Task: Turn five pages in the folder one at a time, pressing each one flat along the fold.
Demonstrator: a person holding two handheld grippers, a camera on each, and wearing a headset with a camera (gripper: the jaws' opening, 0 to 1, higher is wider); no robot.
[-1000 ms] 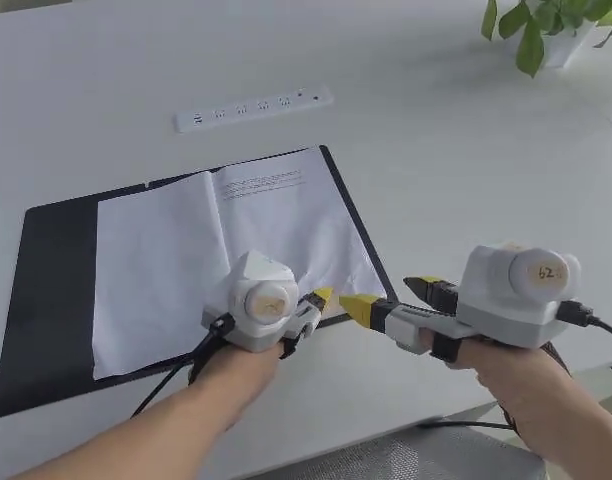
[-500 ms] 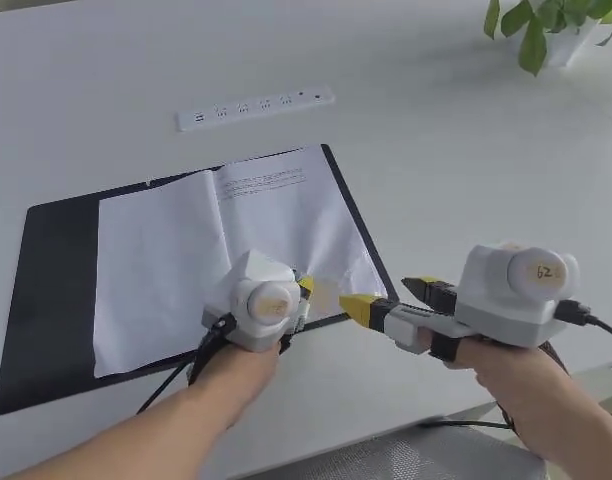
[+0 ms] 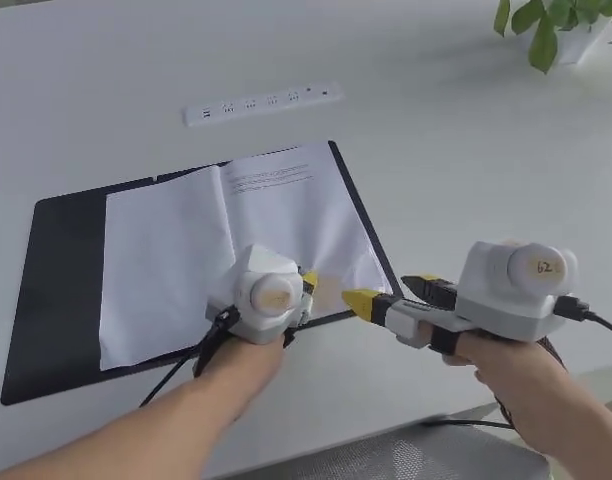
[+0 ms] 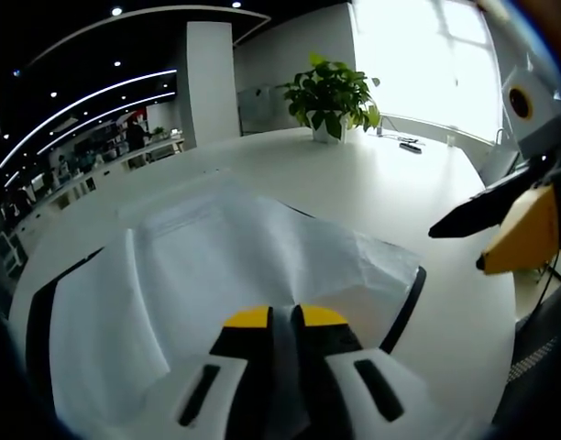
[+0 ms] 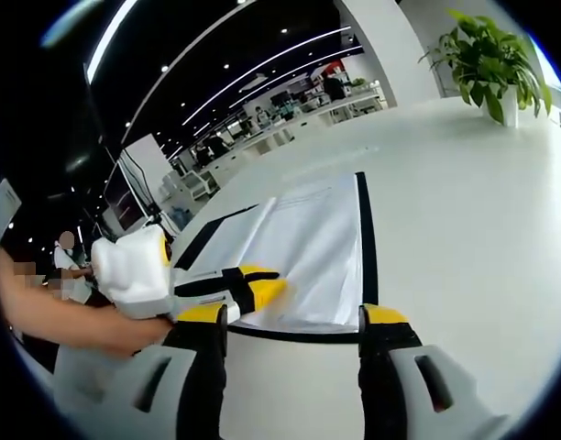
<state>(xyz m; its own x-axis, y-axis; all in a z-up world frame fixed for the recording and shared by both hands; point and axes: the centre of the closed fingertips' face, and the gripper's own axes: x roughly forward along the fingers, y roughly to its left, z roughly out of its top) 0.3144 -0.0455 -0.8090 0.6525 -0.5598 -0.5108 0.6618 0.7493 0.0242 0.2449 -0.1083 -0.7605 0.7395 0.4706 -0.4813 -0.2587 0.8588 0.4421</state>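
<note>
Head view: the folder [image 3: 56,300] lies open on the white surface [image 3: 466,150]. The left tool [image 3: 306,285] is down at the near outer corner of the right-hand page [image 3: 286,215], and the right tool [image 3: 396,296] is spread wide just beside the folder's edge.

Left gripper view: jaws pressed together over the rumpled page; whether a sheet is caught between them, I can't tell.

Right gripper view: jaws wide, nothing between.

My call: take one sheet only, lift it slowly, carry it across, then press along the fold.

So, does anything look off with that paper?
Only the page: its near right corner is lifted and rumpled where the left gripper pinches it, rather than lying flat. The rest of the folder looks tidy.
</note>
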